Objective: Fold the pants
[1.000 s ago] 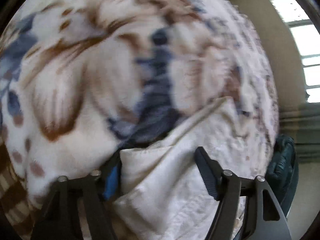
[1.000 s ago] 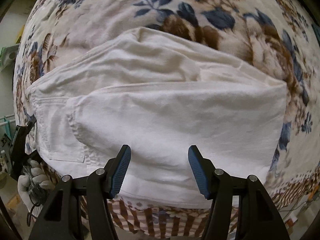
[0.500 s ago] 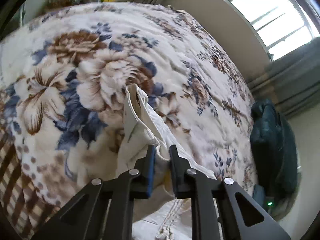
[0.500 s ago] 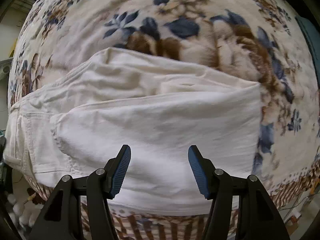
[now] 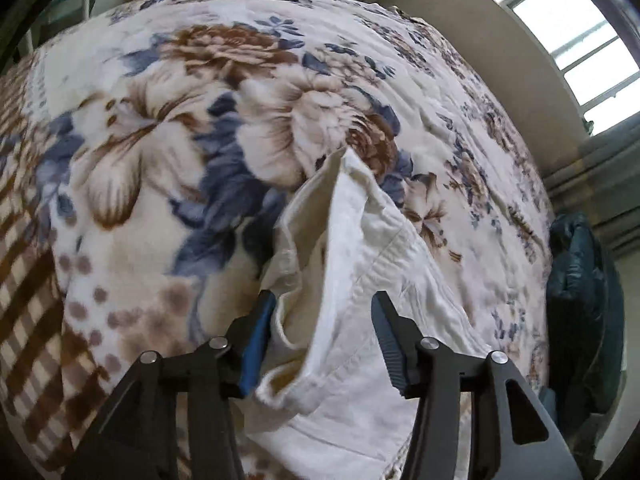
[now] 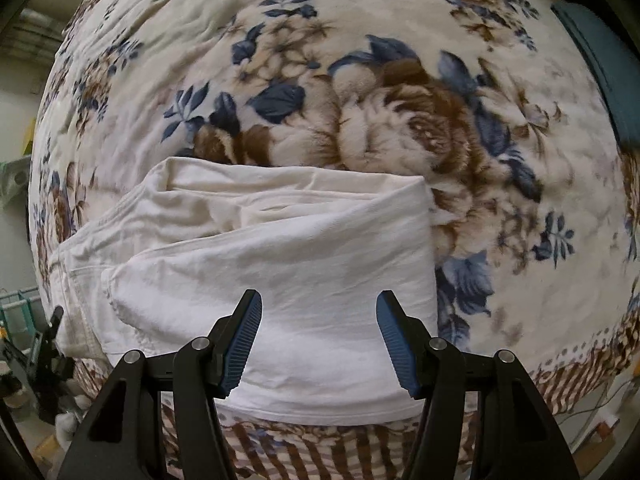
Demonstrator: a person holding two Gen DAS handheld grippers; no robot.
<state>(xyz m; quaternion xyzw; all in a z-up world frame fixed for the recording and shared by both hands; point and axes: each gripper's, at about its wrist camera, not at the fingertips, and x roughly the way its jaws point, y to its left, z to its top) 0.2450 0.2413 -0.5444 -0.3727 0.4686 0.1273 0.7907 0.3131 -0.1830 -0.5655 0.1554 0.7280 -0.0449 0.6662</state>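
Observation:
White pants (image 6: 280, 240) lie folded into a wide block on a floral blanket (image 6: 400, 100), near its front edge. My right gripper (image 6: 319, 300) hovers open above the front half of that block, with nothing between its fingers. In the left wrist view one end of the pants (image 5: 360, 248) stands up in a loose peaked fold. My left gripper (image 5: 324, 304) straddles that fold and its jaws are opening. The cloth sits between them, brushing the left pad, but it is not pinched.
The floral blanket (image 5: 160, 120) covers a bed, with a brown checked border at the front. A dark teal bundle (image 5: 580, 280) lies at the bed's right side below a window. Shelving and clutter stand off the left edge (image 6: 24, 320).
Half a second ago my left gripper was shut on the pants' edge; it has lifted and its jaws now stand apart. My right gripper has slid to the right over the pants, staying open.

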